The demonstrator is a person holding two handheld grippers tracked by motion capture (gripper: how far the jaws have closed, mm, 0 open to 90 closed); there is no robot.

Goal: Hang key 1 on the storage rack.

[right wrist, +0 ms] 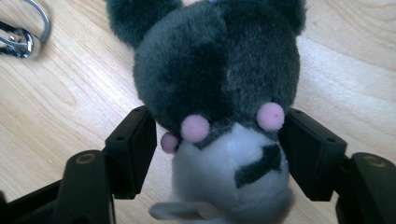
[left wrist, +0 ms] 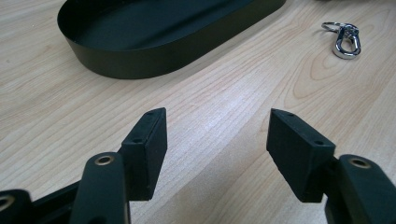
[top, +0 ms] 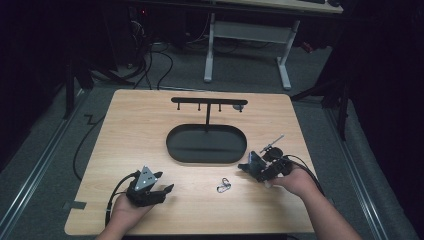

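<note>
**Item: plush toy (right wrist: 215, 70).** Dark grey fur, pale muzzle, pink spots. Lying on the table (top: 150, 125), head set between the two jaws of the right tongs (right wrist: 217, 140), ears pointing away from them.

**Right tongs.** Jaws standing wide, one pad at each side of the toy's head, both at the fur. No clear squeeze or dent visible, so firm grip or mere contact: cannot tell. Toy not lifted, wood visible directly around it.

**Left tongs (left wrist: 217, 140).** Jaws apart, nothing between the pads but bare wood. Resting low over the table, idle by the look of it.

**Metal clasp with key ring (left wrist: 345, 41).** Loose on the table, ahead and to the right of the left tongs, just off the upper left of the right tongs' jaws, beside the toy's ear. Untouched by either pair.

**Oval black tray (left wrist: 154, 70).** Ahead of the left tongs and apart from them, nothing inside as far as visible.

**Hook stand (top: 209, 101).** Rising from the tray's far side, beyond both tongs. Hooks appearing bare, though a small shape at the right end of the bar is too small to tell.

**Progress, as judged.** Early stage: pick-up of the toy just being secured. Left to do: firm hold, lift, carry toward the tray or hooks. Clasp not yet handled.
</note>
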